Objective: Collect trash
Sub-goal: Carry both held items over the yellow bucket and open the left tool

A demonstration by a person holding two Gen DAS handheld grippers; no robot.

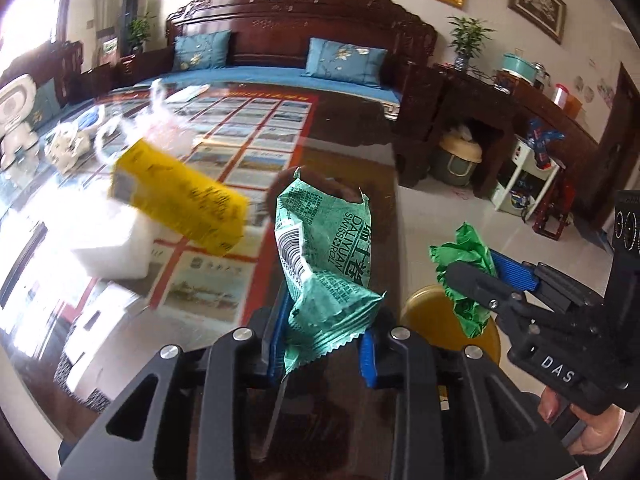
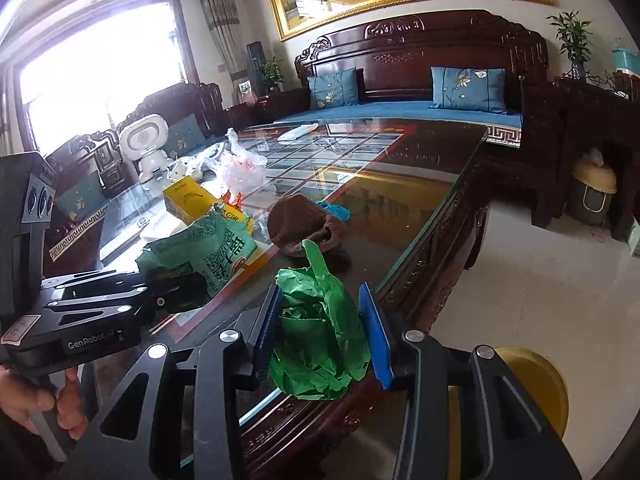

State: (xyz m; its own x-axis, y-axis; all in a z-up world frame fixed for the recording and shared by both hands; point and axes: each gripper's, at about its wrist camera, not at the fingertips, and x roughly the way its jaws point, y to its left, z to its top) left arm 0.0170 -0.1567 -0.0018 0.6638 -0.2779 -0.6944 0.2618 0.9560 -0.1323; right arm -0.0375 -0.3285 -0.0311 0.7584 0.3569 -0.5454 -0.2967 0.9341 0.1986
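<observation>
My left gripper [image 1: 324, 344] is shut on a teal Swiss-roll wrapper [image 1: 324, 256] and holds it up above the glass table top; the wrapper also shows in the right wrist view [image 2: 212, 248]. My right gripper [image 2: 324, 340] is shut on a crumpled bright green wrapper [image 2: 320, 336], seen from the left wrist view [image 1: 466, 276] at the right. Both grippers are at the table's near corner, above a yellow round bin [image 1: 424, 308] that also shows in the right wrist view [image 2: 532, 384]. A yellow box [image 1: 180, 196] stands on the table to the left.
The glass-topped wooden table [image 2: 400, 208] carries a brown cloth lump [image 2: 298, 224], a clear plastic bag [image 2: 240, 164], a white box [image 1: 112, 240] and a white robot toy [image 2: 146, 148]. A sofa [image 2: 400, 116] stands behind. A lidded bin [image 2: 592, 196] sits on the tiled floor.
</observation>
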